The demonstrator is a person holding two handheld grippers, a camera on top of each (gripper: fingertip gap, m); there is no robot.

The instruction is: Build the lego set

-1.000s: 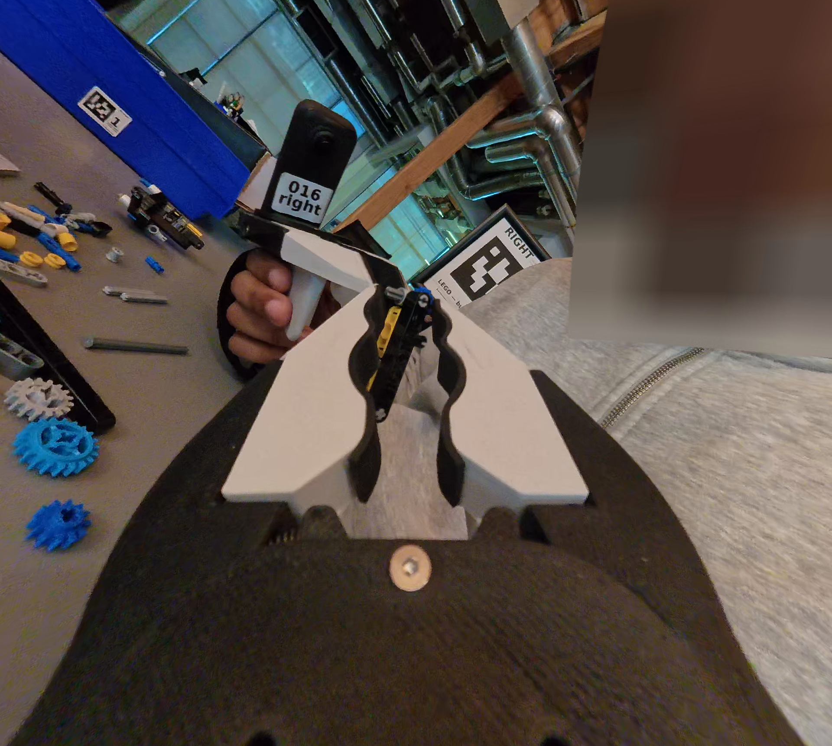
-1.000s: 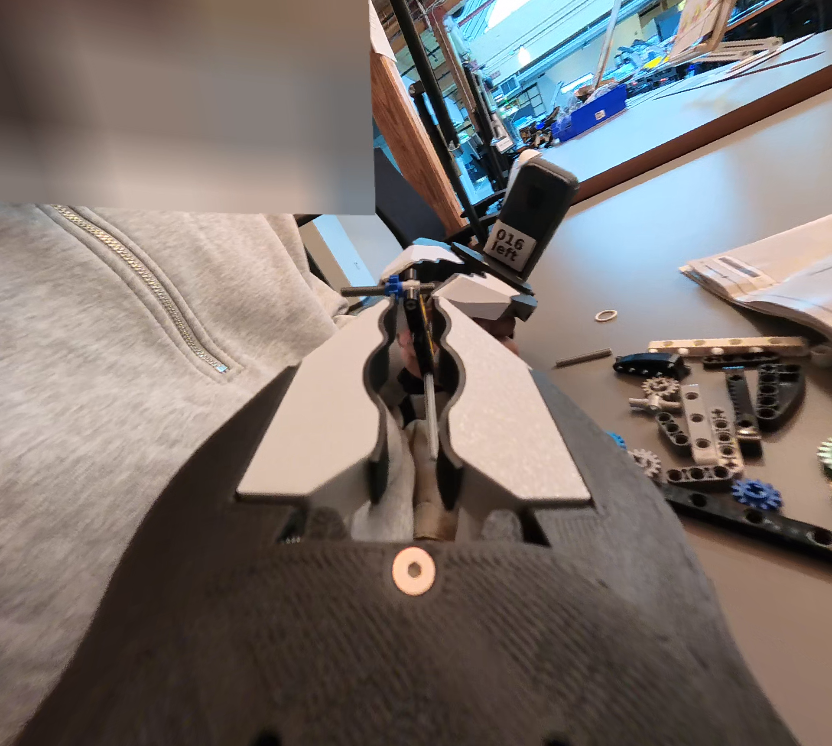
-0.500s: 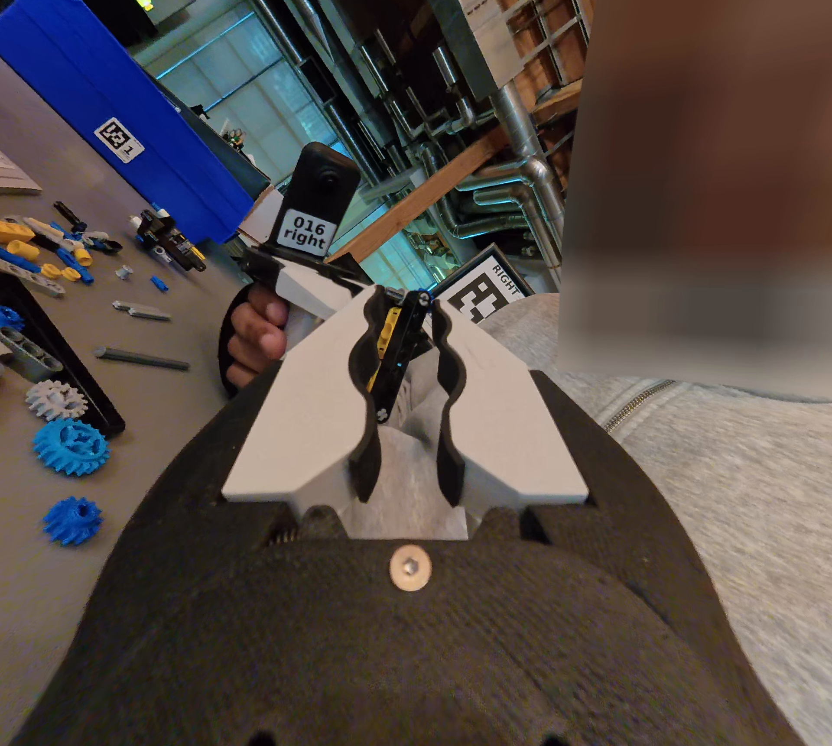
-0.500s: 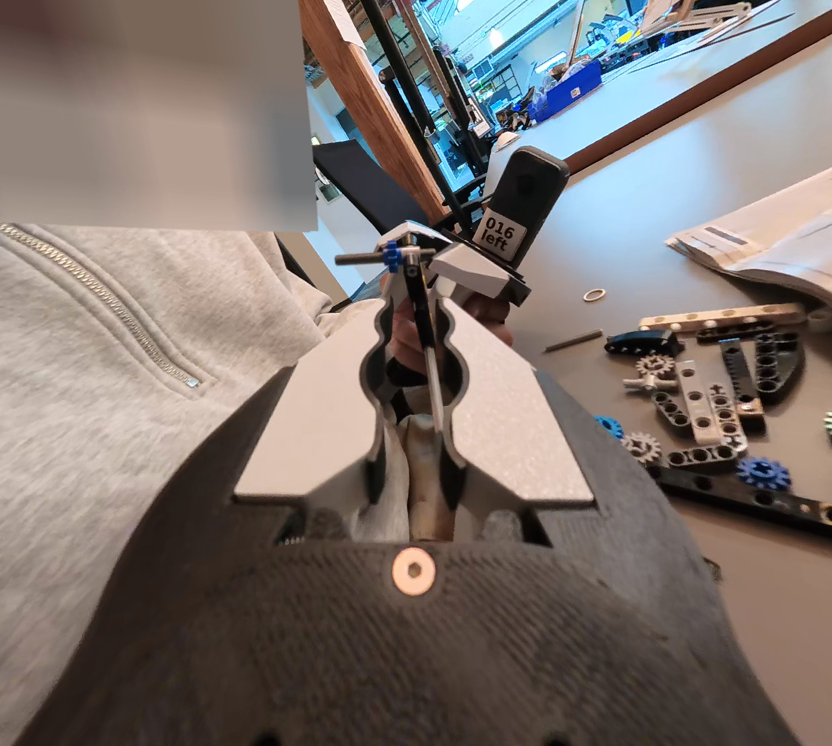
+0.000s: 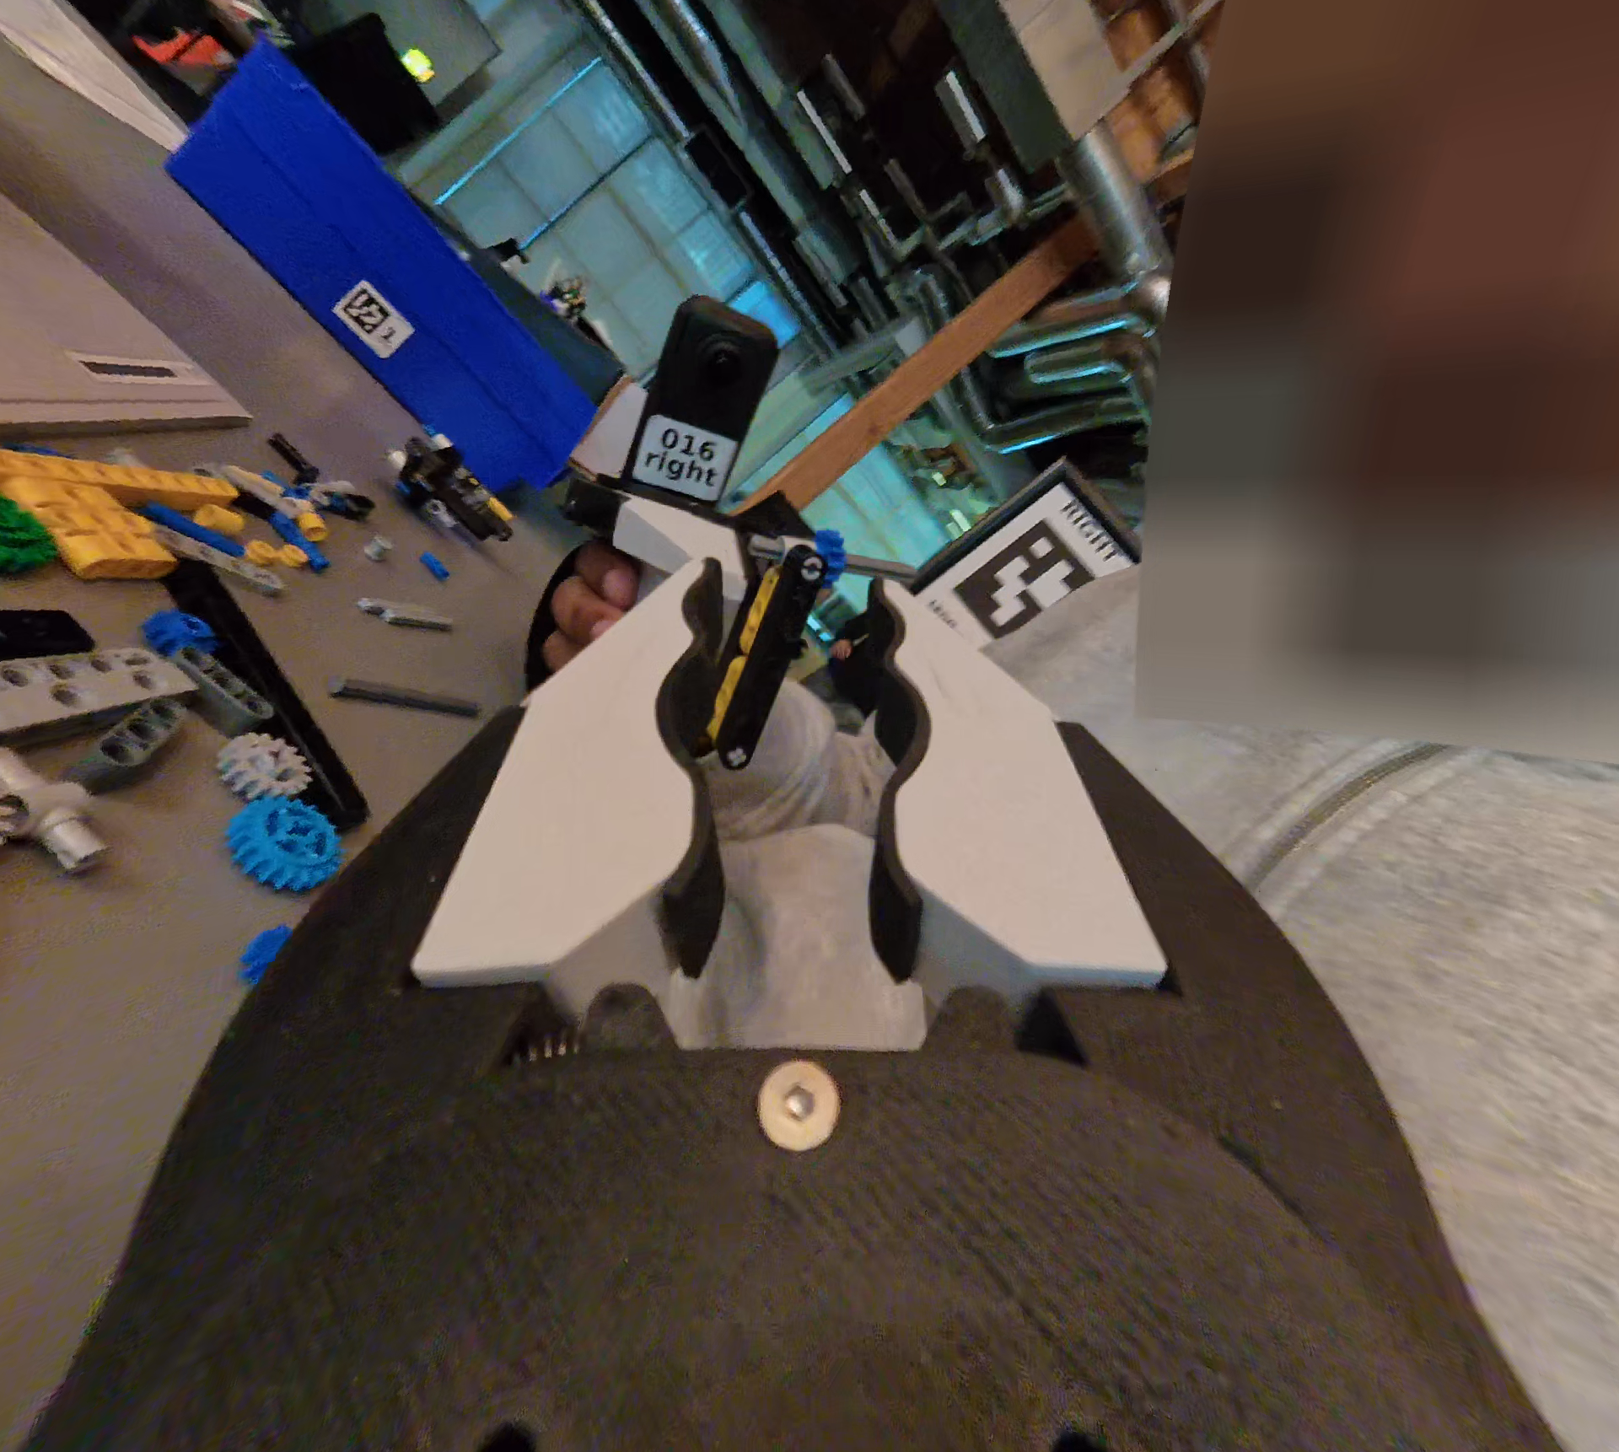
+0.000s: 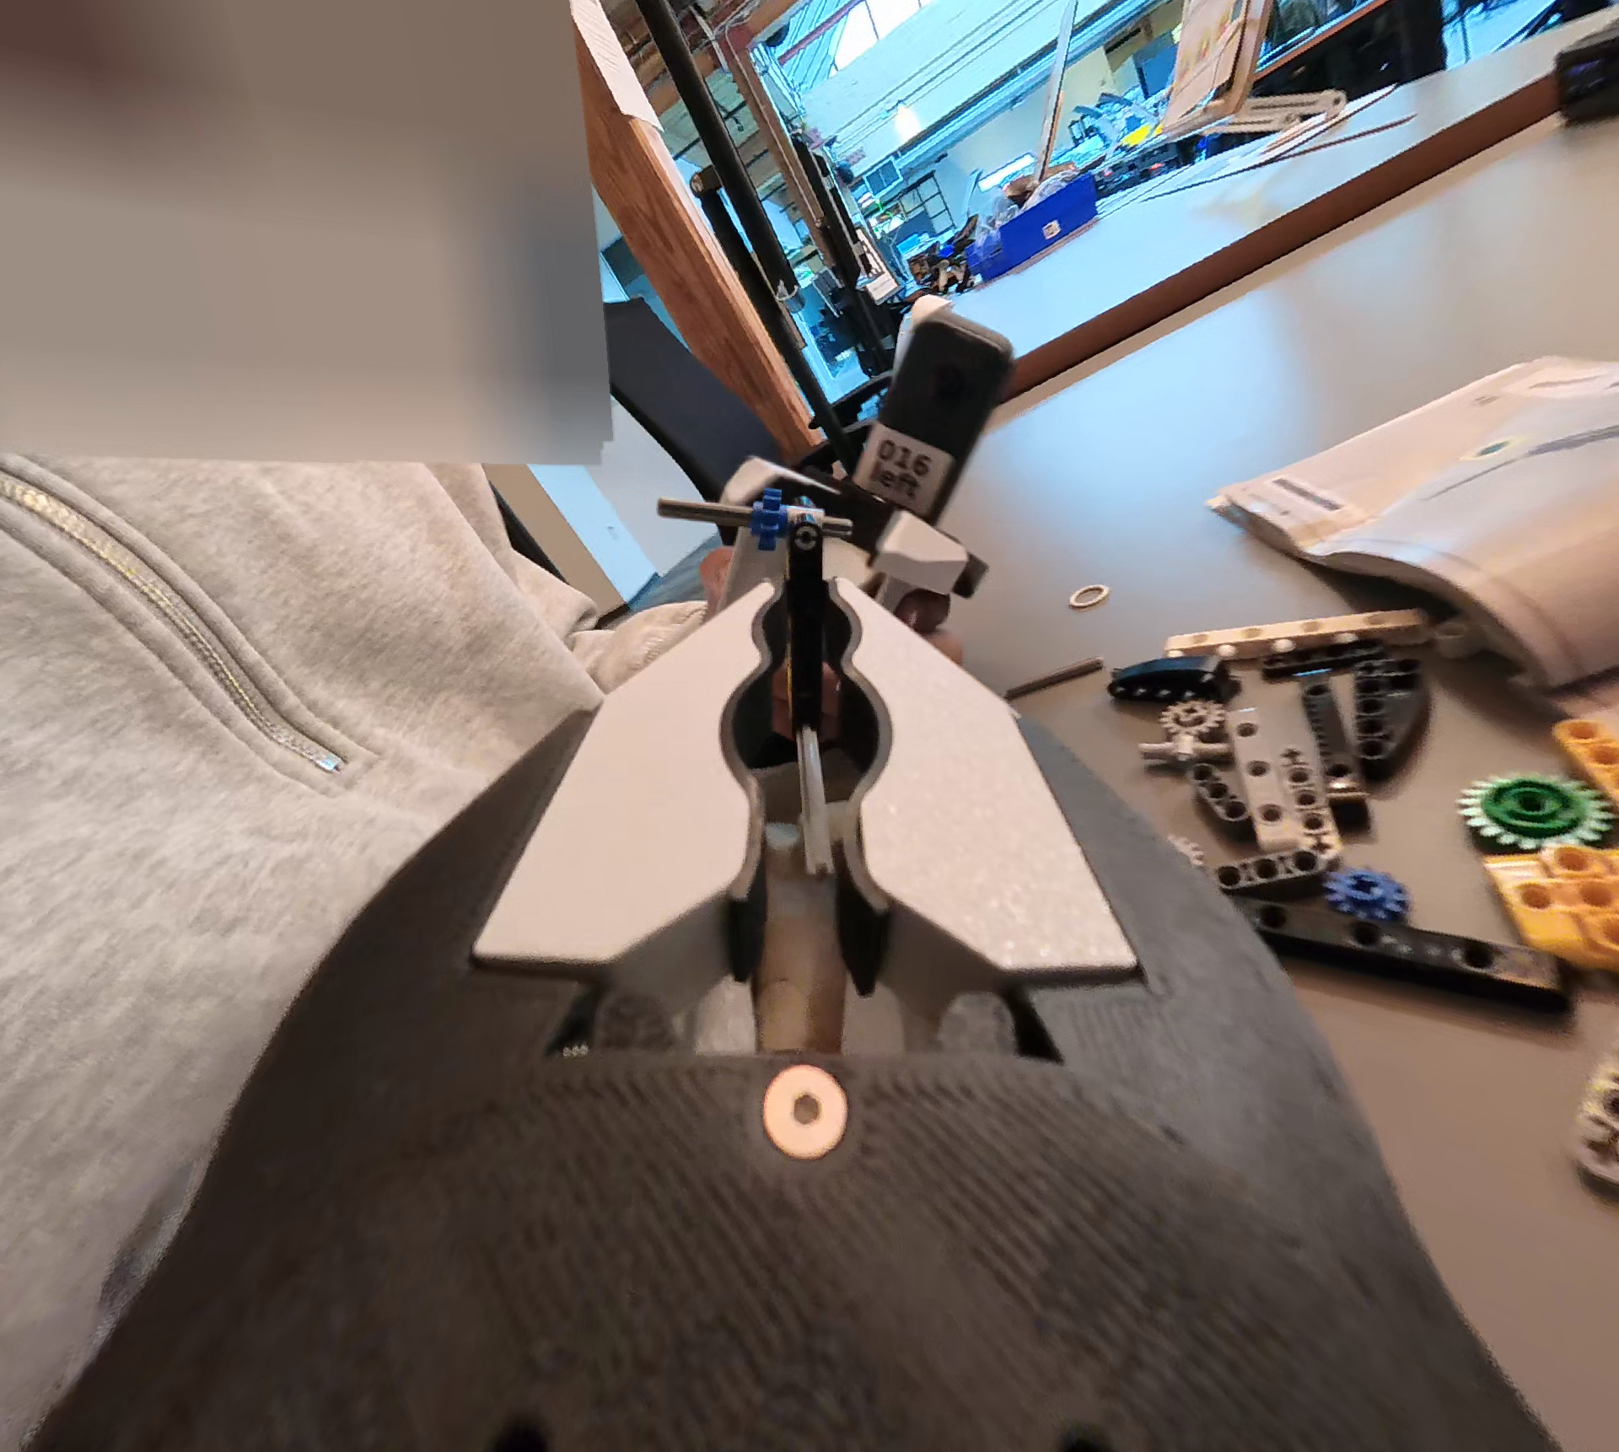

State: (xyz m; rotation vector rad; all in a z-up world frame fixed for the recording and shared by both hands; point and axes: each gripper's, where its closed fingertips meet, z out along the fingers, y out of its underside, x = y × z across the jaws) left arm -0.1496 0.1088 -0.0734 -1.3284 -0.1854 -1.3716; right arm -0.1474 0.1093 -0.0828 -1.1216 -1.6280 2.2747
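A small Lego assembly, black with yellow parts, carries a grey axle and a small blue gear at its top. It sits between the fingers of my left gripper. It rests by the left finger, and there is a clear gap to the right finger, so the left gripper is open. In the right wrist view my right gripper is shut on the same assembly, seen edge-on, with the blue gear above the fingertips. Both grippers are held up in front of a person's grey hoodie.
Loose parts lie on the grey table: a blue gear, a grey gear, yellow pieces, a long black beam, a green gear and black beams. A booklet lies at the right. A blue bin stands behind.
My left gripper's fingers have spread apart, leaving a gap beside the assembly. Both views have swung, showing more of the table. The right gripper still grips the assembly.
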